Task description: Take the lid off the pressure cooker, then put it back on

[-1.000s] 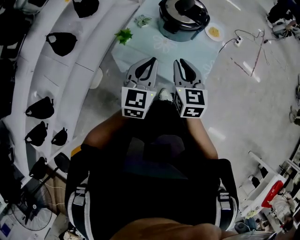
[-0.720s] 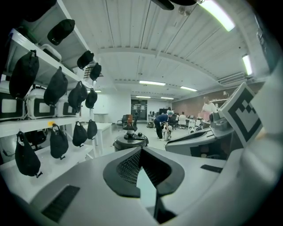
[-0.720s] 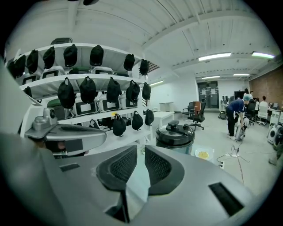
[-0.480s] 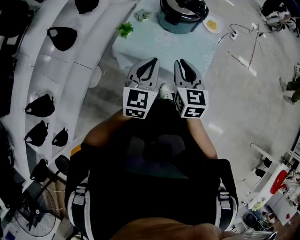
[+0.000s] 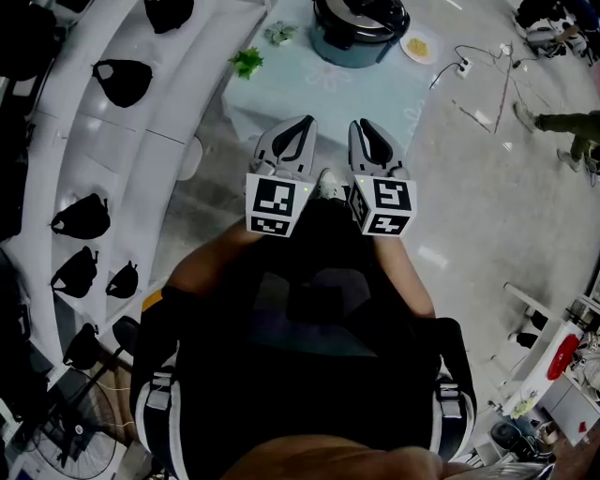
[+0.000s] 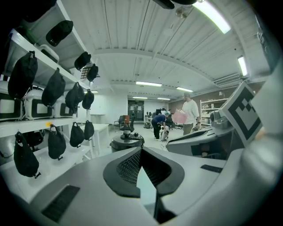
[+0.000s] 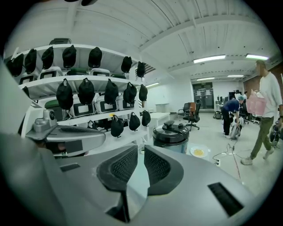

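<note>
Cooker (image 5: 359,28) has slid up toward the head view's top edge. Left gripper (image 5: 307,120) jaws together, empty. Right gripper (image 5: 360,123) jaws a slit apart, empty.

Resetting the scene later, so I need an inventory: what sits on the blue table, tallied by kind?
cooker: 1
plant: 2
plate: 1
Total: 4

A plate (image 5: 418,44) and plant (image 5: 247,63) sit on the far bench (image 5: 319,94); black bags (image 5: 122,82) hang on left shelves (image 5: 66,150).
</note>
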{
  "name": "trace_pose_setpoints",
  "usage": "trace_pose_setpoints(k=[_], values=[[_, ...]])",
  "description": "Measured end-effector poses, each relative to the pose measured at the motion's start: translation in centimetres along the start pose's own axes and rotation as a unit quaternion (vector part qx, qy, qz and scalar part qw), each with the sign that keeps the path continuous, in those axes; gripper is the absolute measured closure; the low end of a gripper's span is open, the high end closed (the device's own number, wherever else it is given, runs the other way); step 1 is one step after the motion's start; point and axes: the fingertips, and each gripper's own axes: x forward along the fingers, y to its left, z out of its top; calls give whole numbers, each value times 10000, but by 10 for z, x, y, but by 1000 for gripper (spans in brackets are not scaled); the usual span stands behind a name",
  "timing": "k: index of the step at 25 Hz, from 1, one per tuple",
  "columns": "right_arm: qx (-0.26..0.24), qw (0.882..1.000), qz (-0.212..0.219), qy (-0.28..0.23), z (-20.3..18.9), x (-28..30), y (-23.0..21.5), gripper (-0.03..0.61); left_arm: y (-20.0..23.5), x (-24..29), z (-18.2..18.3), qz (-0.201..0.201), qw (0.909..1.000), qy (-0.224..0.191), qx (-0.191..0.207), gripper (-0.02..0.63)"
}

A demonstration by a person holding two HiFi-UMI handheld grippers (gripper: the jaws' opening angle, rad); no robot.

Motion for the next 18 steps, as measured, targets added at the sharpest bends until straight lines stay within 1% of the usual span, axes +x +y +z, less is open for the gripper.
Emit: trace_pose_setpoints(k=[15,18], values=[[-14,10000,-67,-8,1,-1,-8,523,-2,7,-1,-13,10000,24,-41,606],[-87,9999,-62,77,-1,0,-6,560,-3,9,-2,-24,10000,41,-31,606]])
